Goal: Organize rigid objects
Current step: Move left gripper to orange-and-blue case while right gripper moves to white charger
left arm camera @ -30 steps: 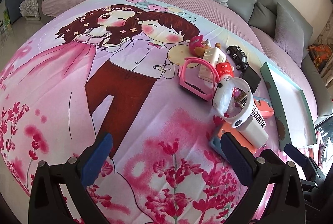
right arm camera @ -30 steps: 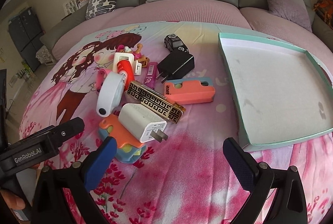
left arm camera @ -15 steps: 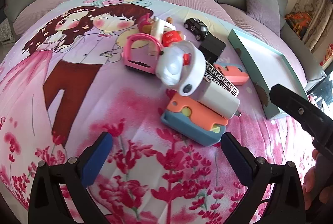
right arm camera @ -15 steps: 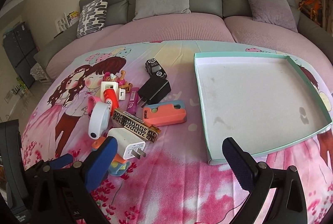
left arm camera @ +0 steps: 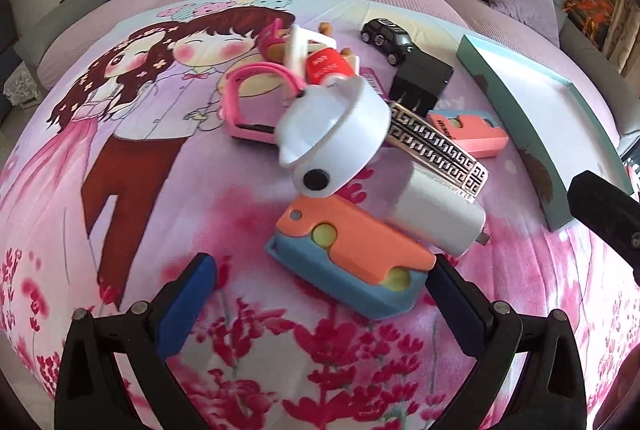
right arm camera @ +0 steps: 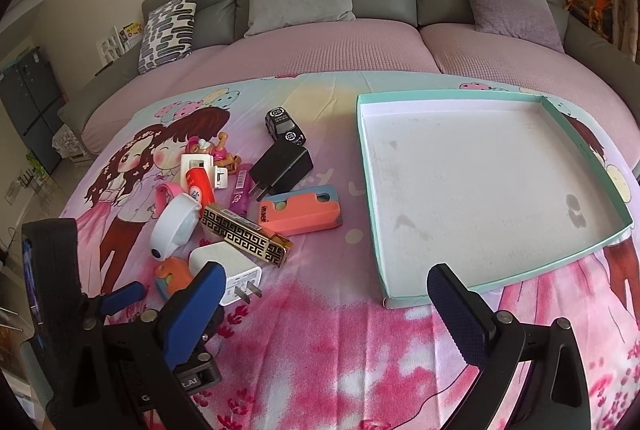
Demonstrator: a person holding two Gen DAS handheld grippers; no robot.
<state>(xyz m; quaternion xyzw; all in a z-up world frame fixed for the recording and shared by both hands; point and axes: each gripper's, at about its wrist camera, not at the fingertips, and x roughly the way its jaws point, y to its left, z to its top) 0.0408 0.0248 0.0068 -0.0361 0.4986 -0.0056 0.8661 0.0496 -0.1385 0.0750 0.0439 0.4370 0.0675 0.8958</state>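
We hold the left gripper (left arm camera: pixel 320 294) spread wide, nearer than the right gripper (right arm camera: pixel 328 302); the orange-and-blue case (left arm camera: pixel 350 256) lies at twelve o'clock, long axis ten-to-four.

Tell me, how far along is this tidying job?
Barely begun. Nothing looks sorted yet: the teal tray holds nothing, and the pile, including the black toy car and black charger, lies on the bedsheet beside it. The left gripper, jaws open, is closing in on the orange-and-blue case. The right gripper is open and holds nothing. Everything remains.
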